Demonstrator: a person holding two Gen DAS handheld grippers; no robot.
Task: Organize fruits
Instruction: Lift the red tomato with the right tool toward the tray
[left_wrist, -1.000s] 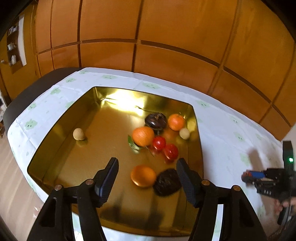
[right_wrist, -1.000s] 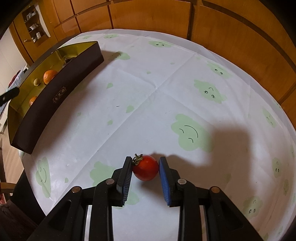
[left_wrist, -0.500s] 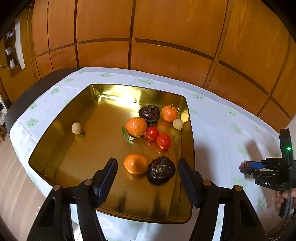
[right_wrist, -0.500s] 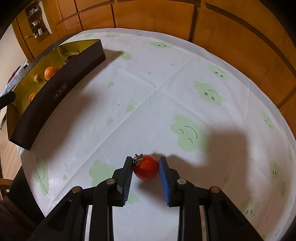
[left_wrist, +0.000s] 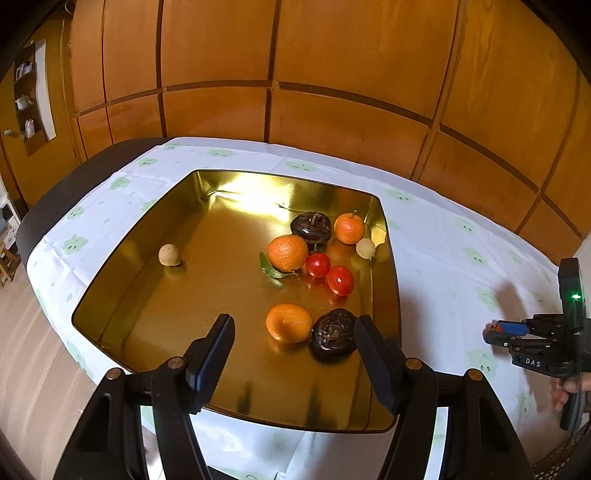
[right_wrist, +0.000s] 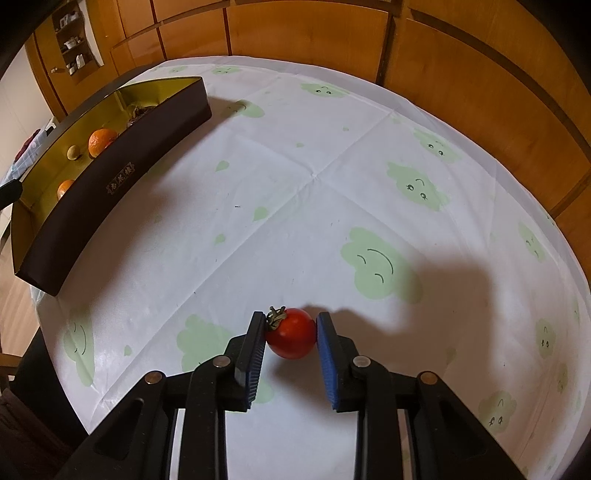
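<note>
- Right tool (right_wrist: 291, 334) is clamped on a cherry tomato (right_wrist: 291, 333) low over the white tablecloth (right_wrist: 314, 177), probably ready to carry it left to the tray.
- Left tool (left_wrist: 294, 354) hangs with jaws apart and empty above the tray's near edge.
- Gold tray (left_wrist: 155, 288) at far left gathers the sorted fruit.
- Oranges (left_wrist: 287, 252), dark fruits (left_wrist: 334, 334) and two tomatoes (left_wrist: 340, 280) cluster at its right side.

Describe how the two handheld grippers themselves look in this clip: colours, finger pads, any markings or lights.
Both are black plastic frames with brass-coloured pivot pins. The right gripper has blue ribbed pads; seen from the left wrist view, its body bears white "DAS" lettering and a lit green light. The left gripper has dark fingers, with a bluish inner pad.
</note>
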